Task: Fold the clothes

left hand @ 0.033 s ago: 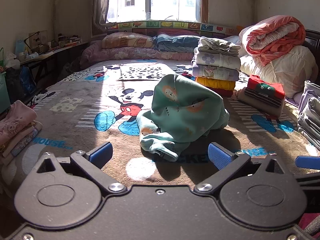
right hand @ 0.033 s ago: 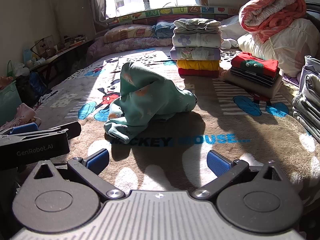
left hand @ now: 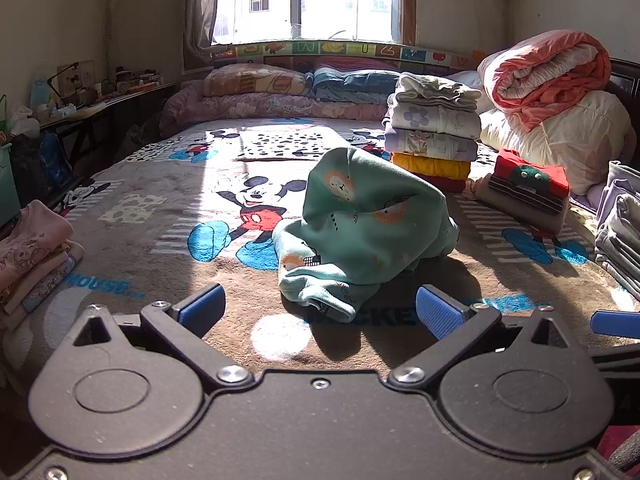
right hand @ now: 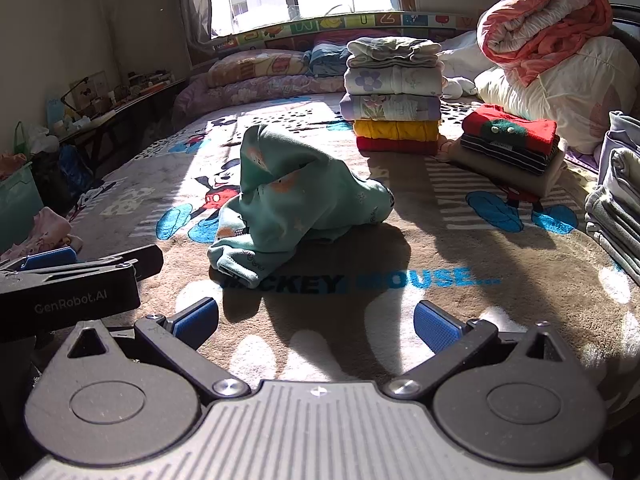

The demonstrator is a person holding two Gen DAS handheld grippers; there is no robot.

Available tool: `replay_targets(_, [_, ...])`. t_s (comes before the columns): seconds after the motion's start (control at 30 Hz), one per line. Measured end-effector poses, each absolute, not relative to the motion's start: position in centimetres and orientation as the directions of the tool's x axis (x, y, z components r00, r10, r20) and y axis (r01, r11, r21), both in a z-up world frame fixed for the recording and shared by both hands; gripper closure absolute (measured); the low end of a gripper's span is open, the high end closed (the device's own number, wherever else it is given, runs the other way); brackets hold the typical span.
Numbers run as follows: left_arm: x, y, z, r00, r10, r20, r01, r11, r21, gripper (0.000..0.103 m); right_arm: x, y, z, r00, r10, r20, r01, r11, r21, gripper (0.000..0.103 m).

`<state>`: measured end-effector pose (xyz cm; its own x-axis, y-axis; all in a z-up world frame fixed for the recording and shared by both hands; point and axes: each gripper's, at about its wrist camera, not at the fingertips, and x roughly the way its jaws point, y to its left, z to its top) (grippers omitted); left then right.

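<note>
Bed fills most of the room, covered by a brown plush blanket [left hand: 132, 184] printed with cartoon mice and blue lettering; strong sun from the window [left hand: 304, 0] at the head end throws bright patches across it. A crumpled teal-green sweatshirt with orange animal prints [left hand: 368, 224] sits heaped near the middle of the blanket, unfolded, one cuff trailing toward the near edge. Behind it, to the right, a tall stack of folded garments [left hand: 434, 136], white and lilac on top, yellow and red below. Beside that, a lower pile topped by a red knit [left hand: 528, 184]. A rolled coral-pink quilt [left hand: 548, 72] rests on a cream duvet in the far right corner. Pillows and folded bedding line the wall under the window. A cluttered dark side table [left hand: 92, 104] runs along the left wall. Left gripper [left hand: 320, 312] hovers low over the near edge, blue pads spread wide, holding nothing. Right gripper [right hand: 316, 326] just beside it, likewise spread and empty, short of the sweatshirt.
</note>
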<state>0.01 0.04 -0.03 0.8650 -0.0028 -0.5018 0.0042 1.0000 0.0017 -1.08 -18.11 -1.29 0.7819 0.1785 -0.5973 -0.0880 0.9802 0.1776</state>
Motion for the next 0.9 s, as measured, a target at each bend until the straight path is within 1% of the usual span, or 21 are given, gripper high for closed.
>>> replay_targets(0.13, [0.51, 0.07, -0.18, 0.848, -0.009, -0.530, 0.010, 1.000, -0.002, 0.000, -1.13, -18.06, -1.32, 0.782, 0.176, -0.598, -0.087, 0.981, 0.175, 0.000])
replay_targets(0.27, [0.28, -0.05, -0.35, 0.860, -0.001, -0.511, 0.013, 1.000, 0.021, 0.000, -1.17, -18.02, -1.35, 0.782, 0.174, -0.599, -0.087, 0.981, 0.172, 0.000])
replay_targets(0.9, [0.52, -0.42, -0.70, 0.855, -0.006, -0.518, 0.015, 1.000, 0.014, 0.000, -1.01, -18.15, -1.21, 0.784, 0.171, -0.597, -0.086, 0.982, 0.169, 0.000])
